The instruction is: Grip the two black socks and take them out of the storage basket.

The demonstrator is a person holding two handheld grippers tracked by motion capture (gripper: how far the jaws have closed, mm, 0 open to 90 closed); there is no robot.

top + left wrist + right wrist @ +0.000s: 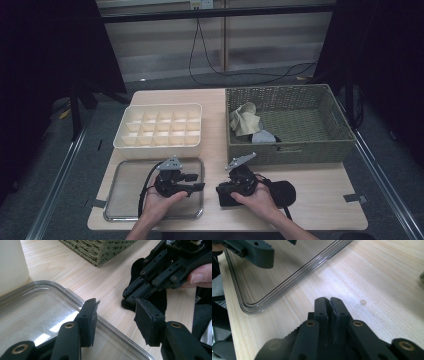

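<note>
Right gripper (329, 305) jaws clenched on nothing, resting atop flat black cloth pouch (282, 192) on pale wooden counter (320, 200). Left gripper (116, 315) jaws released, aimed toward pouch's edge over clear shallow plastic tray (32, 312), probably lining up for pinch.

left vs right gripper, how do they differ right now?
Left gripper has jaws open, nothing between them; right gripper has jaws shut together. Left hangs over the clear tray; right sits over bare table, on a black cloth. Both are black, hand-held.
</note>
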